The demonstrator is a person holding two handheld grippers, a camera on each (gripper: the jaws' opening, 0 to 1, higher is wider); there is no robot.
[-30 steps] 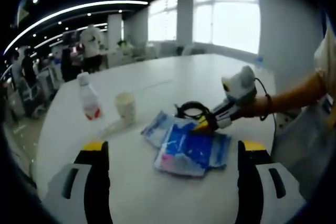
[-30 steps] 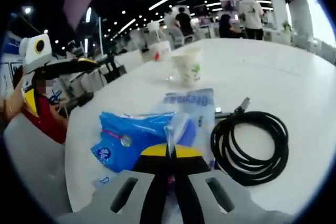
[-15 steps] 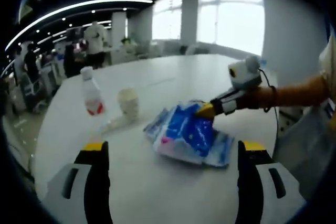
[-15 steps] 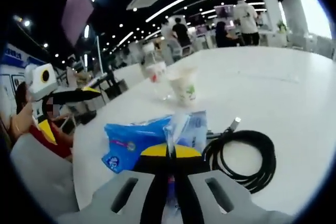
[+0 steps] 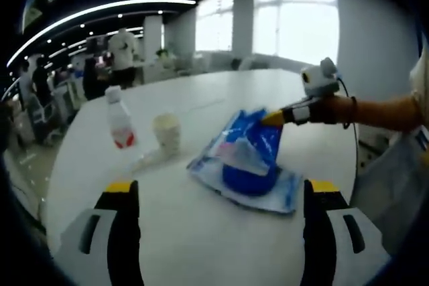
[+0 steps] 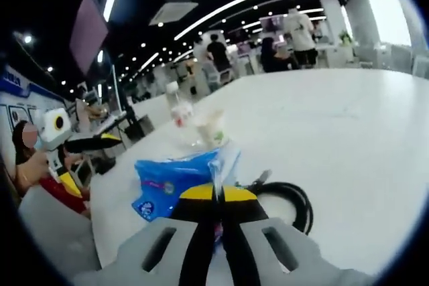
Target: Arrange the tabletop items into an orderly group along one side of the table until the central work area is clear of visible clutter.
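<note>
Over the white table [image 5: 201, 232], the right gripper [image 6: 218, 189] pinches a corner of the blue plastic packet [image 5: 249, 155], lifting it w/ its lower edge draped on a 2nd packet [image 5: 281, 195]. Packet's crinkly, blue w/ pink & white print. Left gripper [image 5: 218, 195] jaws spread wide, holding nothing; bottle [image 5: 119, 117], paper cup [image 5: 167, 133] & black cable [image 6: 285, 199] nearby.

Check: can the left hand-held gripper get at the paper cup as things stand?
Probably yes. The left hand-held gripper is open and holds nothing, and bare white table lies between it and the paper cup. The blue packet, lifted by the right hand-held gripper, sits off to the side.
</note>
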